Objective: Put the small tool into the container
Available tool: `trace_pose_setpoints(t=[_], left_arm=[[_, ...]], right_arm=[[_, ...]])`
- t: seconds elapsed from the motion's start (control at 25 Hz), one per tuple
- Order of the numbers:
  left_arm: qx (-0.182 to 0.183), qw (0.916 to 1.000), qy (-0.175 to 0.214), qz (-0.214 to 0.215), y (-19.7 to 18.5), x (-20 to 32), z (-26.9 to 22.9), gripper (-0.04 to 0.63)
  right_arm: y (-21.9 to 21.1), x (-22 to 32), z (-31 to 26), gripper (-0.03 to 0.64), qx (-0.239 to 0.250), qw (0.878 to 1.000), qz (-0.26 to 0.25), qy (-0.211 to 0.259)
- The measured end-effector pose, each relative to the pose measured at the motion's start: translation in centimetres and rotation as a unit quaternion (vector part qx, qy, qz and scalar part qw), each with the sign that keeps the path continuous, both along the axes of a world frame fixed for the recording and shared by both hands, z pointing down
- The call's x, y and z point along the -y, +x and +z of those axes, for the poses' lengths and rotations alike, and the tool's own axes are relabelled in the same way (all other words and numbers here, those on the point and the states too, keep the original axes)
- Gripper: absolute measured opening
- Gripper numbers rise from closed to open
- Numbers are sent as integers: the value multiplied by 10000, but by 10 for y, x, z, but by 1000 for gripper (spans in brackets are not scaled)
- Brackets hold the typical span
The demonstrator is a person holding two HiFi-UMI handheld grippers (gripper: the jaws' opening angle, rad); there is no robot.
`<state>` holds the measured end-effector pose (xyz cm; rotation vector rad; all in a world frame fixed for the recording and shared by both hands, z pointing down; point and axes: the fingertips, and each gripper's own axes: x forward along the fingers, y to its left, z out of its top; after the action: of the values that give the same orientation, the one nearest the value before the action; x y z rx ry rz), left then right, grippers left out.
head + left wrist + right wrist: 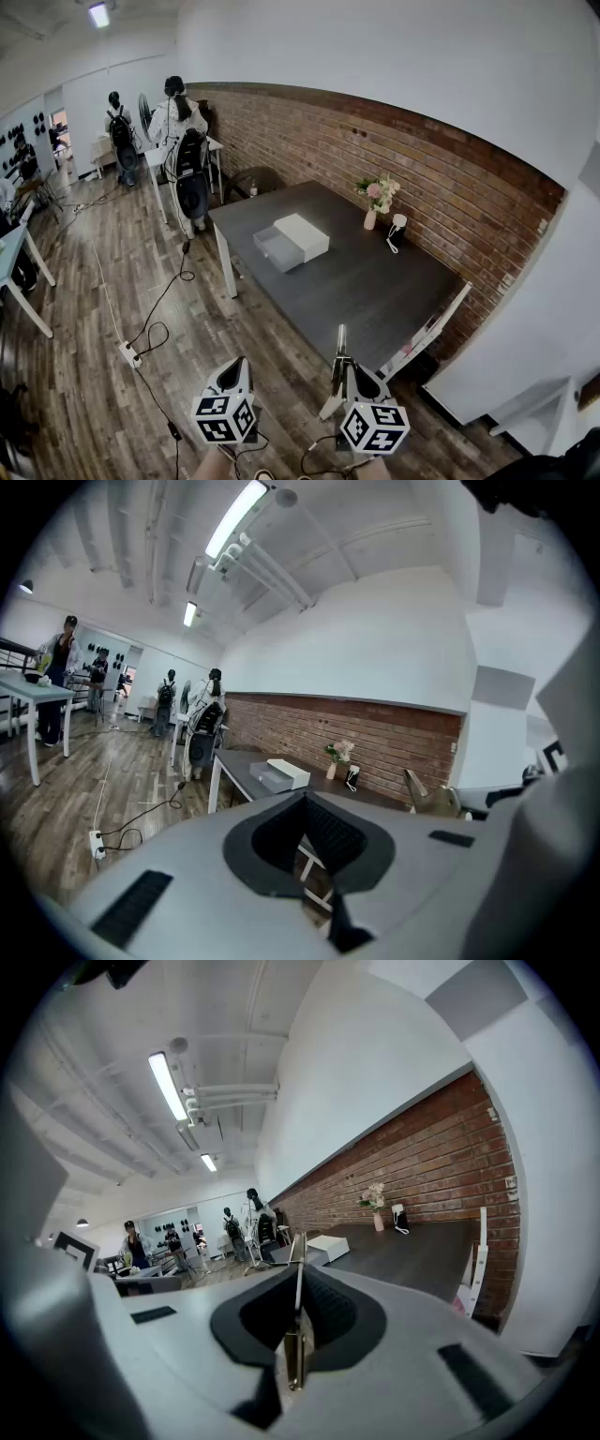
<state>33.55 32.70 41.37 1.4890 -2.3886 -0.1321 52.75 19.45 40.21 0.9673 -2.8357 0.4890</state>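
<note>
Carry stage: the right gripper (pixel 298 1321) clenches the slim metal tool (pixel 298 1274) upright, well apart from the open white container (pixel 291 241) on the table (pixel 375 291) (left gripper (pixel 305 841) closed, empty), so an approach likely comes next.

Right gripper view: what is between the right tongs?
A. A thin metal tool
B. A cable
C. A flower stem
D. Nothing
A: the right tongs are shut on a thin metal tool, whose tip sticks out past them.
</note>
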Motion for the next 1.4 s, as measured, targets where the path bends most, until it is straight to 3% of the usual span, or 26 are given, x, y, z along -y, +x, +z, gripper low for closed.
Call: trace_pose_setpoints(t=[0.32, 0.56, 0.92, 1.4], left_arm=[[-27, 10000, -8, -11, -7, 0, 2, 0], [-38, 10000, -22, -36, -24, -5, 5, 0], [-18, 9999, -140, -81, -80, -34, 13, 0], [-136, 9985, -263, -458, -155, -56, 35, 0]], right_arm=[[-6, 1, 2, 15, -75, 10000, 11, 9], [-23, 0, 13, 18, -202, 9994, -125, -244], [-69, -15, 17, 18, -147, 9993, -76, -321], [-123, -5, 32, 20, -141, 9990, -27, -430]])
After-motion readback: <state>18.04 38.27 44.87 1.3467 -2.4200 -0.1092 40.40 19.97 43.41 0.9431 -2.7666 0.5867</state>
